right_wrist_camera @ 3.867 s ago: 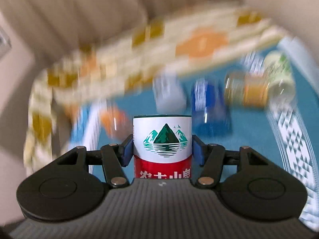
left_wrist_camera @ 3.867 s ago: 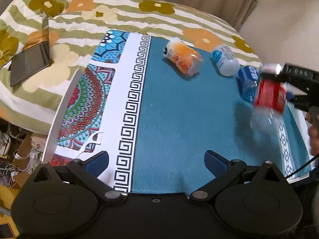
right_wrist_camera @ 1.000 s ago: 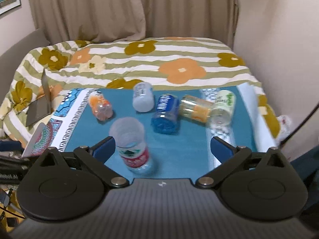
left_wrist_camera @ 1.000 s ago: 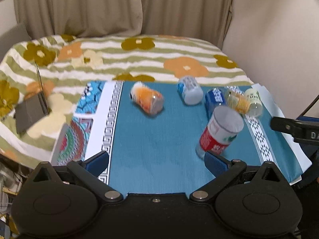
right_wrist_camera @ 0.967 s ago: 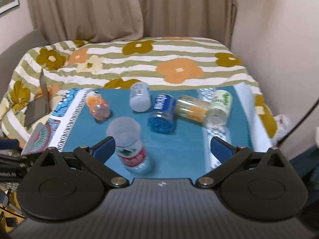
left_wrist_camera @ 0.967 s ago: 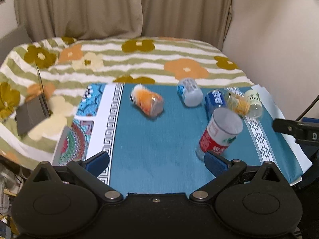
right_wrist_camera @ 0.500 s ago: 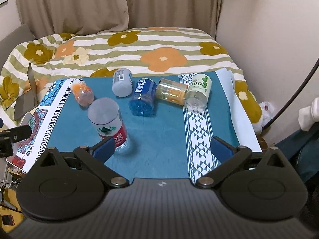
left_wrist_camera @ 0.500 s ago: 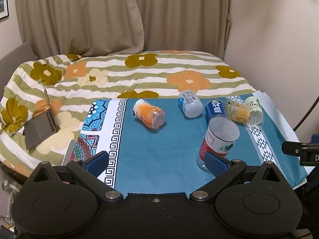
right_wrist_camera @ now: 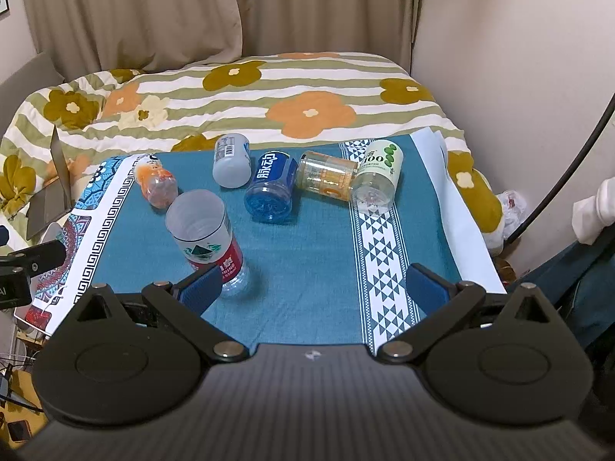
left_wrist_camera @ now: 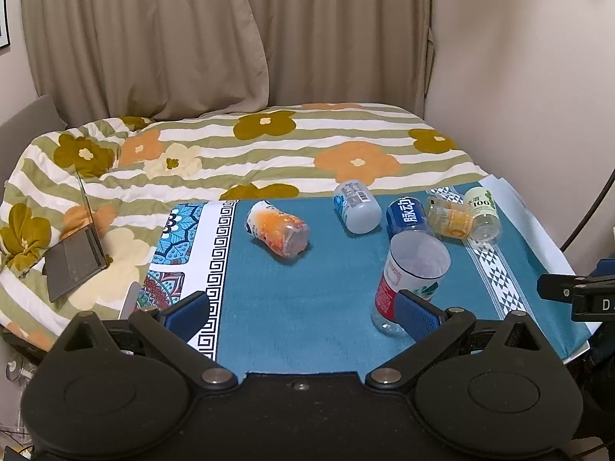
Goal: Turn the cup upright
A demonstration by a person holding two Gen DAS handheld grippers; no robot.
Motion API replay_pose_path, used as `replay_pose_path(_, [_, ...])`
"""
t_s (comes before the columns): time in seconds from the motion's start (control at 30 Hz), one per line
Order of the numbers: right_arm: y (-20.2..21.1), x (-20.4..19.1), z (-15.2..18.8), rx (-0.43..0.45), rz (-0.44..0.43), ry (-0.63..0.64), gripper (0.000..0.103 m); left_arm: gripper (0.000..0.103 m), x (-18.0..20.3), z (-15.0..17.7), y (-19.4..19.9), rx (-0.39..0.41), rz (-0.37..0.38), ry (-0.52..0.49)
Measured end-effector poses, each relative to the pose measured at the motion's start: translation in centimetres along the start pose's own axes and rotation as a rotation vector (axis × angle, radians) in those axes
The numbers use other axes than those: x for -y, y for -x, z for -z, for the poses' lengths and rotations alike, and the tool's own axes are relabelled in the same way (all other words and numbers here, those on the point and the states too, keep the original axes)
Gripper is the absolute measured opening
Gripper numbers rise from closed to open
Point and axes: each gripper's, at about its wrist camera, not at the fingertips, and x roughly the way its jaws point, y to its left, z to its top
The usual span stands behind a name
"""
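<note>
Red-label cup: clear cut-off plastic bottle cup with red and white label (left_wrist_camera: 413,278) (right_wrist_camera: 205,238), upright on its base, open mouth up, free of both tools.
Landmark: teal cloth with patterned borders (left_wrist_camera: 315,292) (right_wrist_camera: 307,246) over the surface; all places below relative to the red-label cup.
Blue cup: blue-labelled clear plastic cup (left_wrist_camera: 407,216) (right_wrist_camera: 271,186), on its side, just behind, apart.
Pale cup: white-grey cup with barcode label (left_wrist_camera: 356,207) (right_wrist_camera: 231,165), on its side, behind and toward the quilt.
Orange cup: orange-labelled clear cup (left_wrist_camera: 277,228) (right_wrist_camera: 155,184), on its side, apart toward the Greek-key border.
Amber cup: amber-labelled clear cup (left_wrist_camera: 449,219) (right_wrist_camera: 326,176), on its side, past the blue one, touching green-dotted white cup (left_wrist_camera: 482,211) (right_wrist_camera: 378,174), also on its side.
Left hand-held gripper (left_wrist_camera: 303,313): fingers wide apart, holding nothing; right blue pad in front of the cup's base in the left wrist view, contact not discernible.
Right hand-held gripper (right_wrist_camera: 313,290): fingers wide apart, holding nothing.
Backdrop: flowered striped quilt (left_wrist_camera: 246,153) on bed, beige curtains (left_wrist_camera: 230,38) behind.
</note>
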Motion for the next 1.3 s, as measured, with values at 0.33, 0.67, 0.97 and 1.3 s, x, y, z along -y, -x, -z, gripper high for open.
replay_pose_path(0.33, [-0.03, 0.05, -0.04, 0.003, 0.000, -0.003, 0.103, 0.103, -0.03, -0.10, 0.27, 0.021, -0.004, -0.002])
replay_pose_path(0.67, [-0.06, 0.06, -0.04, 0.002, 0.002, -0.002, 0.103, 0.103, 0.00, -0.23, 0.26, 0.026, -0.005, -0.004])
replay_pose_path(0.97, [-0.16, 0.10, -0.08, 0.002, 0.001, -0.004, 0.103, 0.103, -0.27, -0.44, 0.05, 0.029, 0.002, 0.002])
replay_pose_path(1.3, [-0.20, 0.14, -0.10, 0.001, 0.001, -0.003, 0.103, 0.103, -0.31, -0.63, -0.13, 0.038, -0.012, -0.002])
